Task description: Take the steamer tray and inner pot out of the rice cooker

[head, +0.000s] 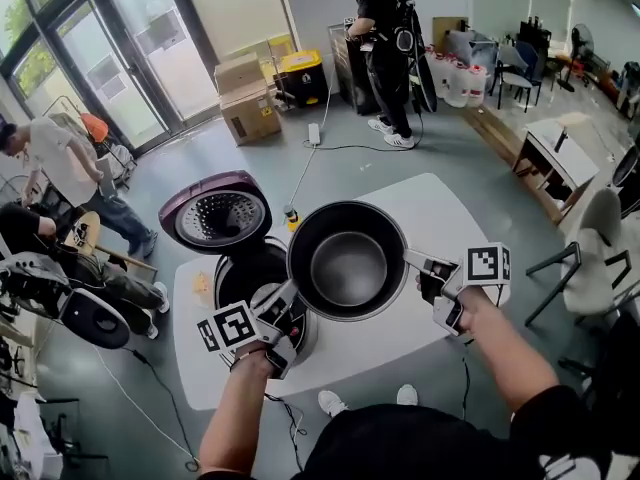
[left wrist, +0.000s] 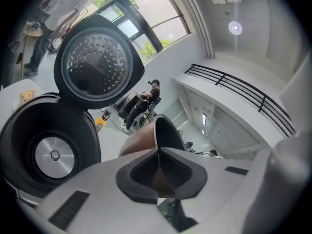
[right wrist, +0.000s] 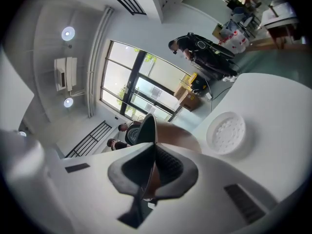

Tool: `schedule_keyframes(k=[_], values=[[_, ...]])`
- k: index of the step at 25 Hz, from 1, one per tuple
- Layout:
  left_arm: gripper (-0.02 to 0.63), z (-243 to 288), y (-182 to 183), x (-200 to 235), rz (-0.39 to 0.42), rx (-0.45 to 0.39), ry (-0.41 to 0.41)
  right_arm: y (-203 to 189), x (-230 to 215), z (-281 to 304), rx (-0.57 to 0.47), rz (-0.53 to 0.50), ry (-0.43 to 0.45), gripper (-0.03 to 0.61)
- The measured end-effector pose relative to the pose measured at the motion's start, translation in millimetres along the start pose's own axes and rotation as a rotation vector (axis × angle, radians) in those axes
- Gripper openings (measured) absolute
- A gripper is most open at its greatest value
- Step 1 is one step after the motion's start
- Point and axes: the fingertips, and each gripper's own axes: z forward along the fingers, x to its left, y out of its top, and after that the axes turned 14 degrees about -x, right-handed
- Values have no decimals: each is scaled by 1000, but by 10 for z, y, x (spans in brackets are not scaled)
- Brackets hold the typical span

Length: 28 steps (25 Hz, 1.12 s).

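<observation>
Both grippers carry the dark inner pot (head: 346, 260) in the air over the white table (head: 440, 208), to the right of the rice cooker (head: 240, 273). My left gripper (head: 293, 293) is shut on the pot's near-left rim, and my right gripper (head: 412, 259) is shut on its right rim. In the left gripper view the rim of the pot (left wrist: 163, 130) runs between the pads of the gripper (left wrist: 158, 152), with the empty cooker body (left wrist: 48, 150) and its raised lid (left wrist: 97, 65) to the left. In the right gripper view the gripper (right wrist: 153, 152) clamps the rim, and the white perforated steamer tray (right wrist: 225, 132) lies flat on the table.
The cooker's lid (head: 215, 218) stands open at the table's back left. A small yellowish item (head: 203, 286) lies on the table left of the cooker. Chairs (head: 590, 258) stand to the right, cardboard boxes (head: 245, 103) and a standing person (head: 385, 48) are beyond, and people sit at the left.
</observation>
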Motion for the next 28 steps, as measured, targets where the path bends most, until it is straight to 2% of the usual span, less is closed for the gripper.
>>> schedule_keyframes(k=[3,9,12,17,21,28], values=[[23,148,-251,-16,10,37,12,57,-219,-201,1,9,-56,9],[23,346,-681,30,-20,79,42,104,-584,-408,22,7,-104,9],[23,393,-886,130,-26,87,72,20,-787,-468,35,43,-138,9],[21,429,-1227,344,-43,78,145,-139,-1138,-537,80,36,-183,9],[22,423,-1530,463,-86,99,175,-187,-1376,-639,110,6,-225,8],[21,355,-1836,602,-124,123,204,-413,-1601,-758,145,63,-245,9]])
